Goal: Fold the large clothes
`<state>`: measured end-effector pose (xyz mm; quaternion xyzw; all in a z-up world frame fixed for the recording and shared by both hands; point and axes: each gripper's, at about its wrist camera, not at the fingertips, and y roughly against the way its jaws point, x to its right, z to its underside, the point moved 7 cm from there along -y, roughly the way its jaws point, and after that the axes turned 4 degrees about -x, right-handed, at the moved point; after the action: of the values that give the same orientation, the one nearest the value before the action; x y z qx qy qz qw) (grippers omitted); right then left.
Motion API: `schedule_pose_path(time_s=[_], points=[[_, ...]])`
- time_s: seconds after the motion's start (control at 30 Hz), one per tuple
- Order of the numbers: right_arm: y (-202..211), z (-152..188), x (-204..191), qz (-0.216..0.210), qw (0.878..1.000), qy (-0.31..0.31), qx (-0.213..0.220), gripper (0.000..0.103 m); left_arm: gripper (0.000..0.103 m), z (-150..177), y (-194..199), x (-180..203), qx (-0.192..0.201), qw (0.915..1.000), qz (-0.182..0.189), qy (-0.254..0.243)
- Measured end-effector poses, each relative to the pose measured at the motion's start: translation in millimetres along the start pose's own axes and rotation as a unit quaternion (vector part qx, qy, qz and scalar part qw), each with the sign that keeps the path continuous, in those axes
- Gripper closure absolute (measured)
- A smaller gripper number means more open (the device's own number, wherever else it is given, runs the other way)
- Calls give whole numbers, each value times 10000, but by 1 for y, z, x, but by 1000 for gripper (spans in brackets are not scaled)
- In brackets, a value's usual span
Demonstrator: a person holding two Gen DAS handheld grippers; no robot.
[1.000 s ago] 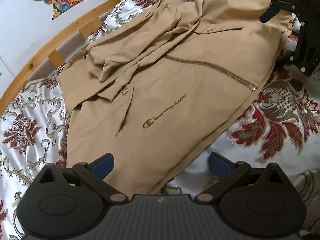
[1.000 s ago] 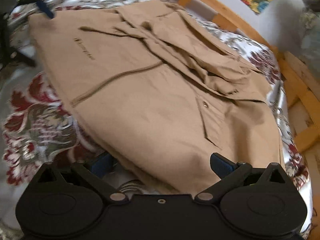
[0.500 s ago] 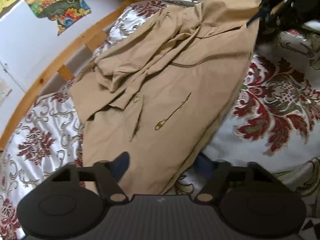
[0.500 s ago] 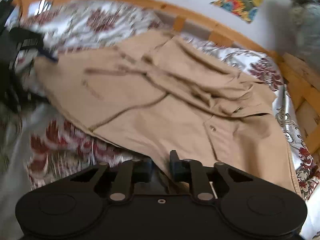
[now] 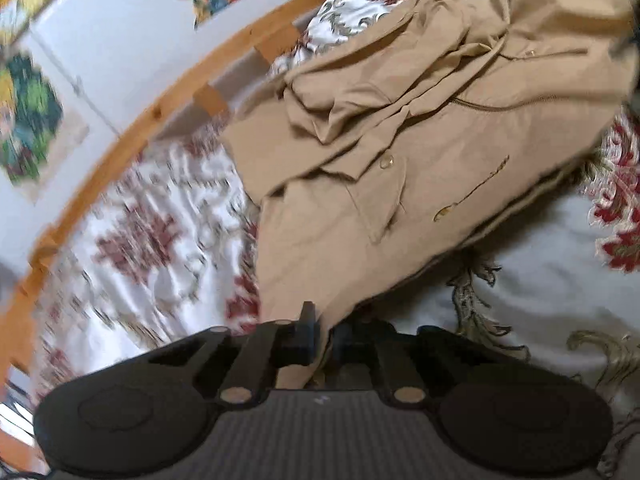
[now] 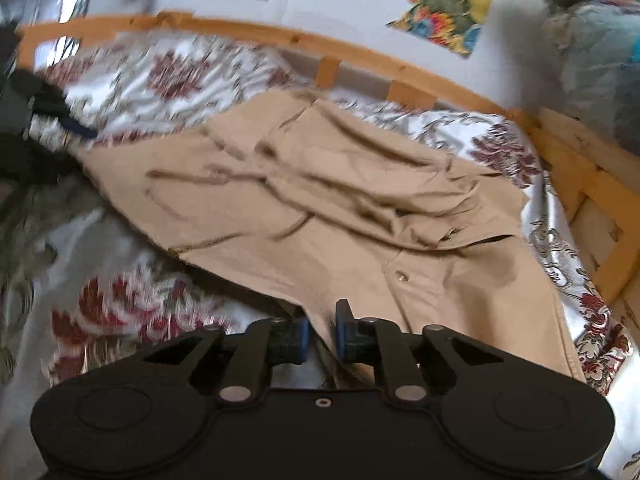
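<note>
- Left gripper [image 5: 320,334]: jaws closing, nearly together, with the near hem of the jacket [image 5: 360,208] pinched between the pads.
- Right gripper [image 6: 320,334]: jaws a little apart and just opening, jacket [image 6: 320,208] edge caught between the blue pads [image 6: 294,336]; grip looks kept.
- Both grips on the same near edge of the jacket, one at each end; neither hand nearer than the other, to judge.
- From the fingers, jacket spreading away toward the wooden rail [image 6: 360,56] at the far side of the bed.
- Long axis lying along the rail, across the line of the fingers; next fold probably carries the near edge toward the rail.
- Jacket resting on the flowered bedcover [image 5: 160,220], near edge lifted off it.
- Gold embroidered script [image 5: 472,188] on the jacket front, blurred here, not readable; no other writing seen.
</note>
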<state>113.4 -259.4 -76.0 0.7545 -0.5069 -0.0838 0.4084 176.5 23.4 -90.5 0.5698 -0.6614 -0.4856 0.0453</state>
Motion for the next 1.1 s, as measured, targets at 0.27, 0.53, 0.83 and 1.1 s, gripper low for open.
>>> schedule_pose_path(time_s=[0.27, 0.53, 0.83, 1.1], points=[[-13, 30, 2, 848, 9878, 1005, -835, 62, 101, -19, 27, -34, 348, 9943, -38, 1002], [17, 24, 29, 950, 9930, 358, -606, 96, 101, -2, 71, -80, 342, 9917, 2, 1242], [87, -17, 24, 424, 9988, 251, -60, 99, 101, 16, 134, -112, -53, 9834, 563, 1722], [23, -118, 71, 1129, 9927, 172, 395, 100, 100, -78, 45, -169, -256, 9827, 85, 1834]])
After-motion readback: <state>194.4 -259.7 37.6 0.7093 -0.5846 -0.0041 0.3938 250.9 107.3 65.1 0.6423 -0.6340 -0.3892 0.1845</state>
